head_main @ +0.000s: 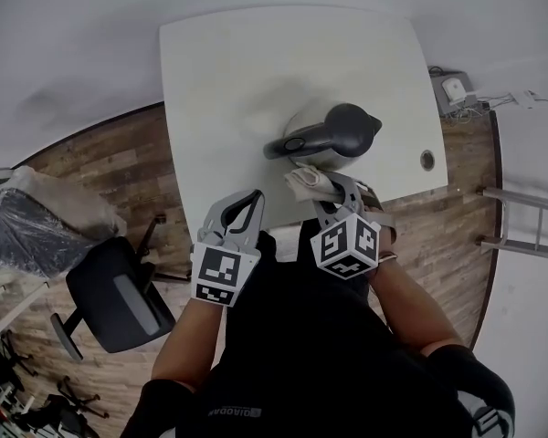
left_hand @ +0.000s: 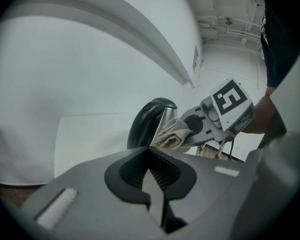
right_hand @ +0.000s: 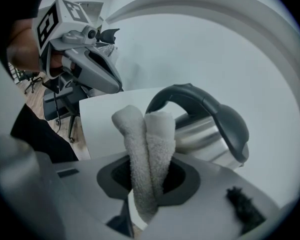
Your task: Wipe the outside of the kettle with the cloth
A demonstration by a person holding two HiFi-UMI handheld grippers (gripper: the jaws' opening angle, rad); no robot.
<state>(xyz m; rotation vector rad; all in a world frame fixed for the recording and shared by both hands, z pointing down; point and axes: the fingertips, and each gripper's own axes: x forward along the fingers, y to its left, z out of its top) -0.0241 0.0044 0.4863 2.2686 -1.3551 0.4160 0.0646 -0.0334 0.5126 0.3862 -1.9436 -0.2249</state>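
Closest to the lens, the right claw (right_hand: 149, 191) has its jaws clamped on a folded white cloth (right_hand: 146, 144), whose doubled end sticks out ahead of the jaws. Straight ahead of that claw, just past the cloth's tip, the kettle (right_hand: 210, 134) stands upright on the white table (head_main: 256, 62). Its steel body faces me and its dark handle (head_main: 310, 138) arches over the cloth. From the left gripper view the cloth looks pressed against the near side of the body, but I cannot say for sure that it touches. The left claw (head_main: 240, 208) hangs just to the left of the right one, short of the kettle, with its jaws drawn together on nothing. As I judge it, wiping is about to start or barely begun. To do it well I would push the cloth flat onto the steel and sweep it round the curve, keeping the jaws themselves off the metal. The kettle is free-standing, so hard pressure may slide it away, and the idle left claw could steady it by the handle. That handle is the main obstacle, since it overhangs the patch ahead of the cloth. Off the table, behind and left of the left claw, an office chair (head_main: 119, 299) sits on the wooden floor (head_main: 110, 167), well clear of the work.
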